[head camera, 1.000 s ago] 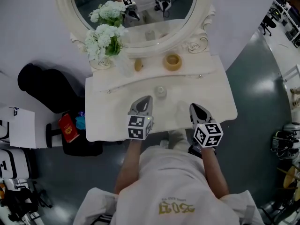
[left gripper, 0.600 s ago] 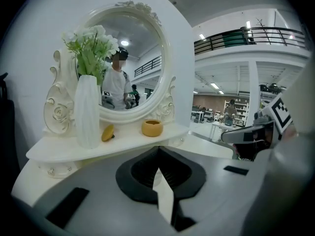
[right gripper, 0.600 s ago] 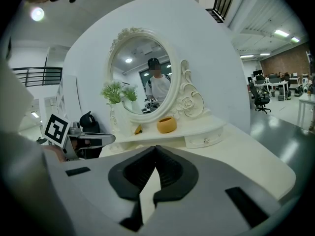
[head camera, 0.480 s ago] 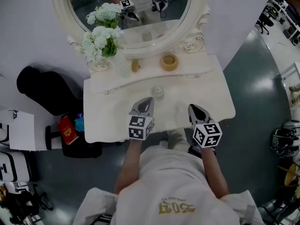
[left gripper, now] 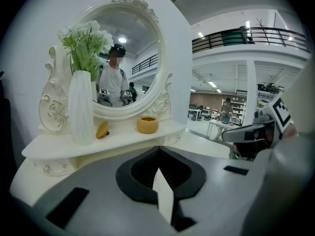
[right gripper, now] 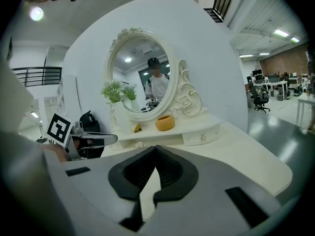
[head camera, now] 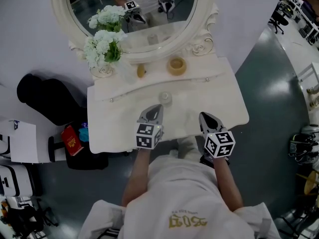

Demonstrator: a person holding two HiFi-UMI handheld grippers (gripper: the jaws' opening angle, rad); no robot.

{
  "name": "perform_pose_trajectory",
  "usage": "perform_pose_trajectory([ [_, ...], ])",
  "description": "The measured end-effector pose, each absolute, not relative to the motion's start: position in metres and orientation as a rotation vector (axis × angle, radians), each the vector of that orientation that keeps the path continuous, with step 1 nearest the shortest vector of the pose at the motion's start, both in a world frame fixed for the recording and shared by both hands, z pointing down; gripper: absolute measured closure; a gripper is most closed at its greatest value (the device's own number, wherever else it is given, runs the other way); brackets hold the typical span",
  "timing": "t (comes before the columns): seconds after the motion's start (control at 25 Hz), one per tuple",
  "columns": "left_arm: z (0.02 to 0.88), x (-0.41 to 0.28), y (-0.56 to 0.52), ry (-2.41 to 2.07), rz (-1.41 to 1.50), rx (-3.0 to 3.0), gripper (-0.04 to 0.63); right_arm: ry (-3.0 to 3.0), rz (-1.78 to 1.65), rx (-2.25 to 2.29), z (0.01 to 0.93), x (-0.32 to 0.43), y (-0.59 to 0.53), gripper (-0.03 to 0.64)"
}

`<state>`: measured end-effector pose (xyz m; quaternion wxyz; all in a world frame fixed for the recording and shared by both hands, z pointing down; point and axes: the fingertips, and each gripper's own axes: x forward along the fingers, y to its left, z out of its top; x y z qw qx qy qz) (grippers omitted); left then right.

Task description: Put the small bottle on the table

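The small bottle [head camera: 165, 98], pale and translucent, stands upright on the white dressing table [head camera: 224, 103], just in front of the raised shelf. My left gripper [head camera: 159, 105] is shut and empty, its tips a short way in front of the bottle and slightly left of it. My right gripper [head camera: 202, 115] is also shut and empty, further right near the table's front edge. In the left gripper view the shut left gripper [left gripper: 158, 147] hides the bottle. In the right gripper view the right gripper [right gripper: 156, 146] has its tips together, and the bottle [right gripper: 139, 144] shows as a small pale shape to its left.
On the shelf under the oval mirror [head camera: 149, 39] stand a white vase of flowers [head camera: 104, 49], a small yellow object [head camera: 141, 71] and a yellow bowl [head camera: 176, 65]. A black bag [head camera: 42, 96] and a red item [head camera: 71, 139] lie on the floor at the left.
The table and mirror have drifted a little left and up in the head view. Both grippers stay shut and nearly still; the bottle stands where it was on the table.
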<state>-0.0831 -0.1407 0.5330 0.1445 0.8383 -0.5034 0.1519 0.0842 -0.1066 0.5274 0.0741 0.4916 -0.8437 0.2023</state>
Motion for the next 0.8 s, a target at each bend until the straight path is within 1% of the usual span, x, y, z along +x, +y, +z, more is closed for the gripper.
perform_pose_trajectory([
  [0.56,0.536,-0.087,-0.145,-1.489,0.428,2.395,0.580,-2.516,0.621,1.502,0.528,0.092,-0.108,0.603],
  [0.8,0.530,-0.096,-0.149,-1.529,0.314,2.377,0.580,-2.521,0.622,1.505,0.529,0.091,-0.112,0.603],
])
